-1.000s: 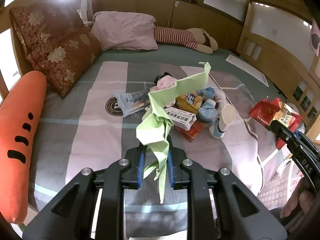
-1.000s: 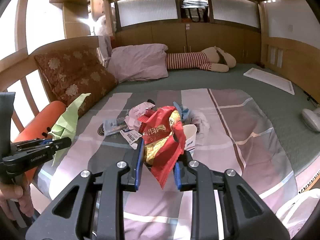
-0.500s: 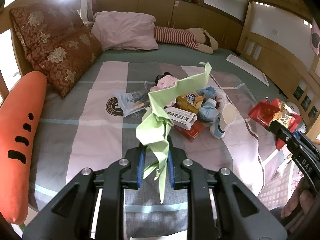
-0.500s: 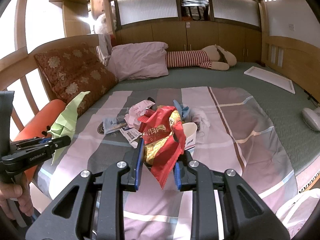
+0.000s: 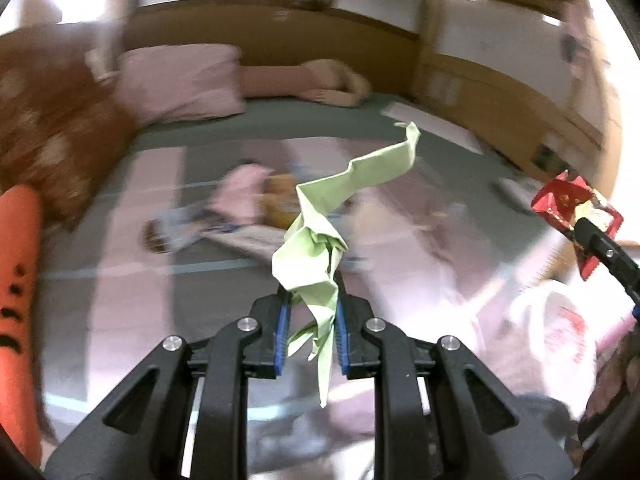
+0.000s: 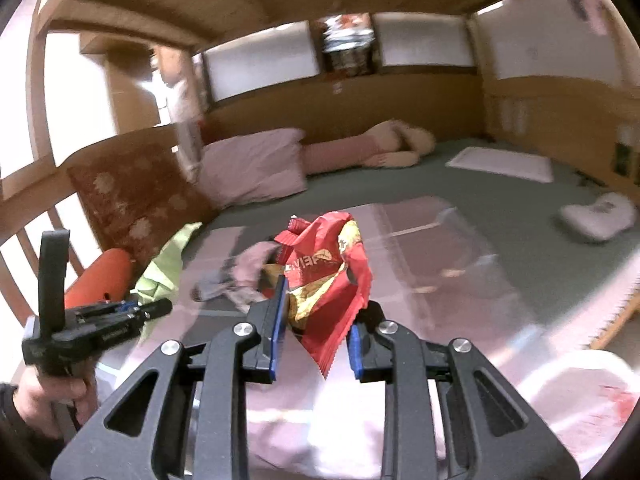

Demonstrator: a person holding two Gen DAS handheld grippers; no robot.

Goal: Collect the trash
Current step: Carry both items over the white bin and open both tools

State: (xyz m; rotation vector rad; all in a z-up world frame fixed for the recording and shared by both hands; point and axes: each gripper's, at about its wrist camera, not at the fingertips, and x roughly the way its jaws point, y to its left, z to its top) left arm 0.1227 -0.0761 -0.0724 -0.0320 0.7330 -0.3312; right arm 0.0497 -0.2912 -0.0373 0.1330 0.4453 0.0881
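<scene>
Lying blurred at twelve o'clock beyond the left gripper (image 5: 310,332): a heap of leftover litter (image 5: 244,216) on the striped blanket (image 5: 132,280); sitting at nine o'clock, an orange carrot cushion (image 5: 18,300); leaning at ten o'clock, a brown patterned pillow (image 5: 52,144) beside a pink pillow (image 5: 180,80); stretching along the far wall, a long plush toy (image 6: 368,150); showing white at four o'clock, something like a plastic bag (image 6: 580,404), too smeared to confirm. Clamping crumpled green paper (image 5: 316,248) in the left gripper, held above the bed; gripping a red snack wrapper (image 6: 324,280) in the right gripper (image 6: 316,330), likewise lifted. Enclosing everything, wooden walls; smearing most background detail, motion blur.
</scene>
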